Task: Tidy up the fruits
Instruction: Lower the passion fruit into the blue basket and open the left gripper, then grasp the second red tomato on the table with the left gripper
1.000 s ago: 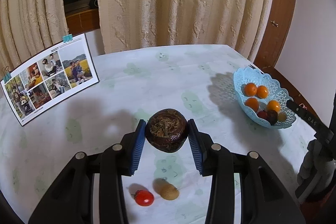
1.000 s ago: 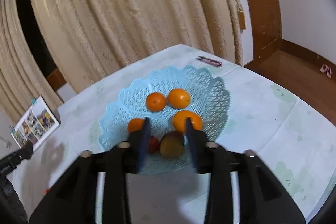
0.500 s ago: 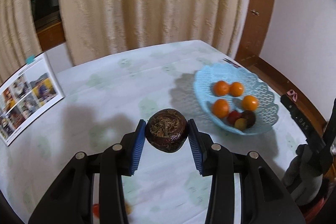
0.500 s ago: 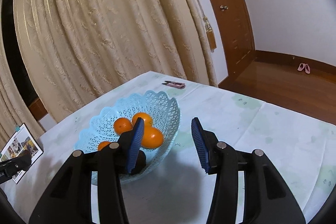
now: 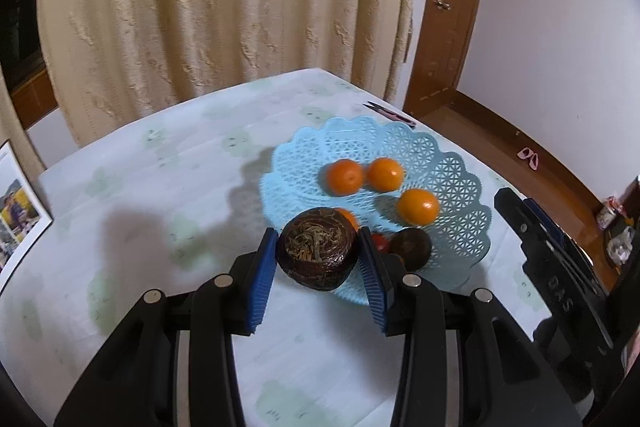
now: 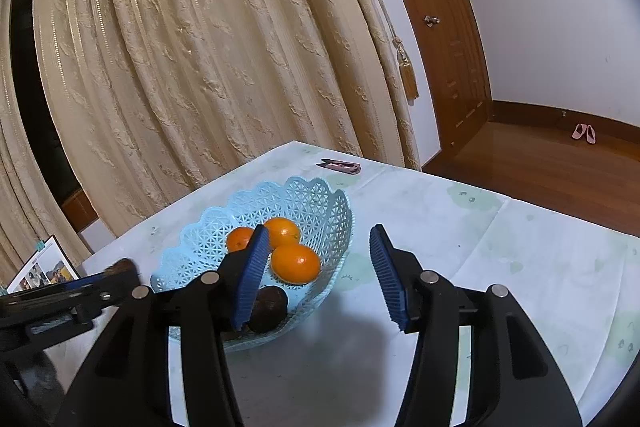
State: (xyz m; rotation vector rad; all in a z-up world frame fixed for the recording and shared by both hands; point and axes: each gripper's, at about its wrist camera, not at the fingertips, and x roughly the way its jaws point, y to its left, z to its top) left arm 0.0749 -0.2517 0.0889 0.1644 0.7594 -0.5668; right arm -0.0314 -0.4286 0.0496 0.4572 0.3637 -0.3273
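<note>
My left gripper [image 5: 318, 259] is shut on a dark brown round fruit [image 5: 318, 253] with a fibrous top, held above the near rim of the light blue lattice basket [image 5: 452, 167]. The basket holds several oranges [image 5: 418, 206], a dark fruit [image 5: 411, 249] and a small red fruit [image 5: 380, 242]. My right gripper [image 6: 318, 275] is open and empty, just right of the basket [image 6: 304, 203], above the table. It also shows at the right of the left wrist view [image 5: 536, 227].
The table has a white cloth with pale green prints [image 5: 160, 187]. A pink clip [image 6: 342, 167] lies behind the basket. A photo board [image 6: 44, 271] stands at the far left. Curtains hang behind; the table edge and wooden floor are to the right.
My left gripper has carried the brown fruit to the right, from mid-table to over the basket's near rim. My right gripper has opened and drawn back from the basket, to its right.
</note>
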